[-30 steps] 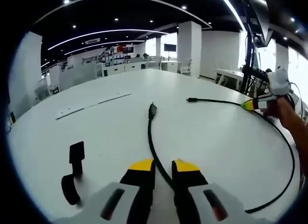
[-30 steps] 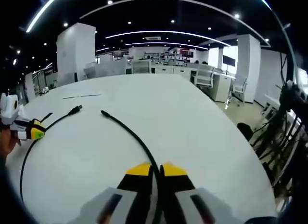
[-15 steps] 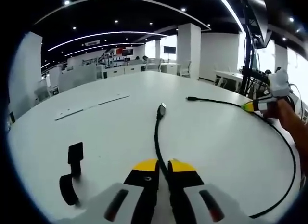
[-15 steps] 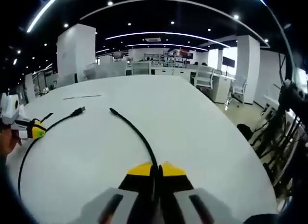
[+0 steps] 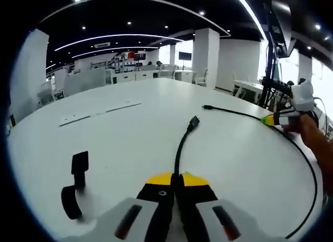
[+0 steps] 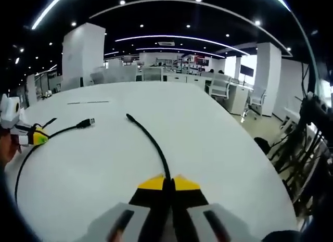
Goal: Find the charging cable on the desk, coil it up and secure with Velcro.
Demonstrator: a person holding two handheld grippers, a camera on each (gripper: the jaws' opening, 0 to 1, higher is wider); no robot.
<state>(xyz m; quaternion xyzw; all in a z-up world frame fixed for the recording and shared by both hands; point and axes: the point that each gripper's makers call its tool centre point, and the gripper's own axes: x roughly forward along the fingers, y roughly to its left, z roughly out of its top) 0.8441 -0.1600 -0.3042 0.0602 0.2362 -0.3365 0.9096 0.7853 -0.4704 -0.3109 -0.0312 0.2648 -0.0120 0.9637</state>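
Both grippers are clamped on the black charging cable (image 5: 181, 148) lying on the white surface (image 5: 130, 138): the left gripper (image 5: 173, 180) near its plug end, the right gripper (image 6: 168, 183) near the other. Each free end runs forward along its gripper's axis, so coiling means bringing the two together. The black Velcro strap (image 5: 74, 185) lies just left of the left gripper, and no writing is legible.

Black charging cable (image 5: 179, 151) and Velcro strap (image 5: 74, 183) on a white desk (image 5: 119, 138); yellow-tipped fingers (image 5: 158, 180).

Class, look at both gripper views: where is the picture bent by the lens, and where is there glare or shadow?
Left gripper view: the white table bulges, ceiling lights curve, the Velcro strap casts a soft shadow. Right gripper view: same fisheye bend, bright windows at right, the charging cable stays sharp.
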